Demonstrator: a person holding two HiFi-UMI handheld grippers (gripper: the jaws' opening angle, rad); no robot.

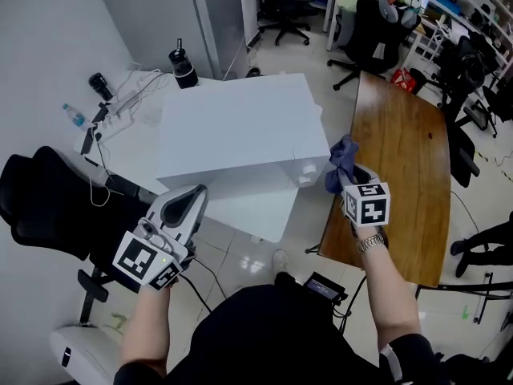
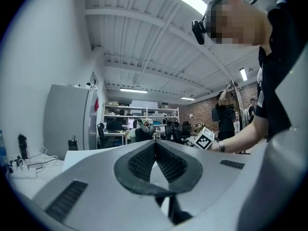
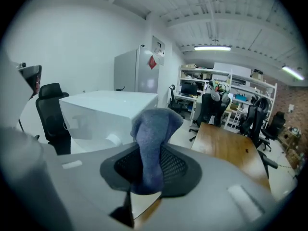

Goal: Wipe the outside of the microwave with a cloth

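Office behind, right tongs [image 3: 150, 153] tight on cloth [image 3: 155, 124]

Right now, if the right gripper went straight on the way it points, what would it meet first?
Probably the microwave, at its right side near the front corner; the cloth in the right gripper would touch first. Depth is unclear, so it might pass alongside.

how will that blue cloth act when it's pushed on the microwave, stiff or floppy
Probably floppy: the blue cloth bunches and curls over above the right gripper, which pinches only its lower part. It looks soft and light, so it should flatten against the white microwave rather than resist. Its fuzzy surface suggests it won't easily slip from the jaws.
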